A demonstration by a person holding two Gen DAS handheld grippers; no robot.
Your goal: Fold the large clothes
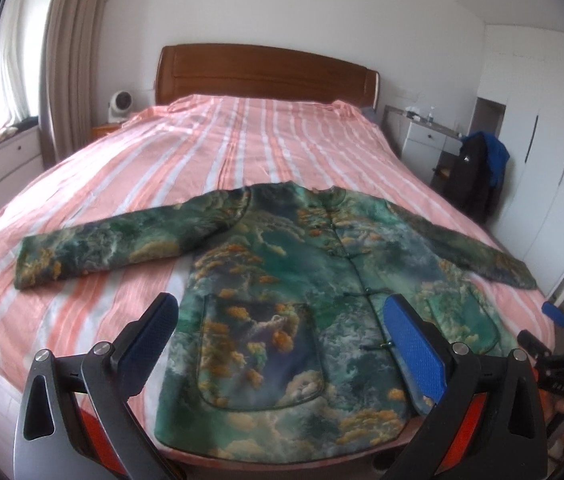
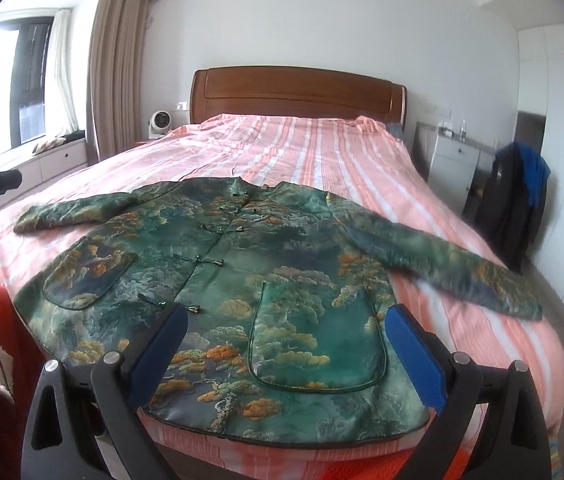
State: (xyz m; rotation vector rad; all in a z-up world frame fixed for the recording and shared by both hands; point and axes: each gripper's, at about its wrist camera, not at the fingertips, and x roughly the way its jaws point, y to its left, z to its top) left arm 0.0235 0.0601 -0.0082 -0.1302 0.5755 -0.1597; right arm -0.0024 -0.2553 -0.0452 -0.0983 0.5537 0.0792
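Both cameras sit low at the foot of the bed (image 1: 242,144), facing its headboard (image 1: 266,74) in the upper centre. The left wrist view looks along the jacket (image 1: 282,280) over its left half; the right wrist view stands beside it, over the right half. Both share bed, jacket, headboard and the wardrobe (image 2: 561,120) at right.

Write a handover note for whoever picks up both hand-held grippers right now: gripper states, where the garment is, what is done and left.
Left hand-held gripper: open, empty, hovering over the hem.
Right hand-held gripper: open, empty, over the hem too.
Green patterned jacket: flat, front up, fastened, on the striped bedspread, hem at the near edge, both sleeves spread outward.
Done: jacket laid out.
Left: all folding; no fold made yet.
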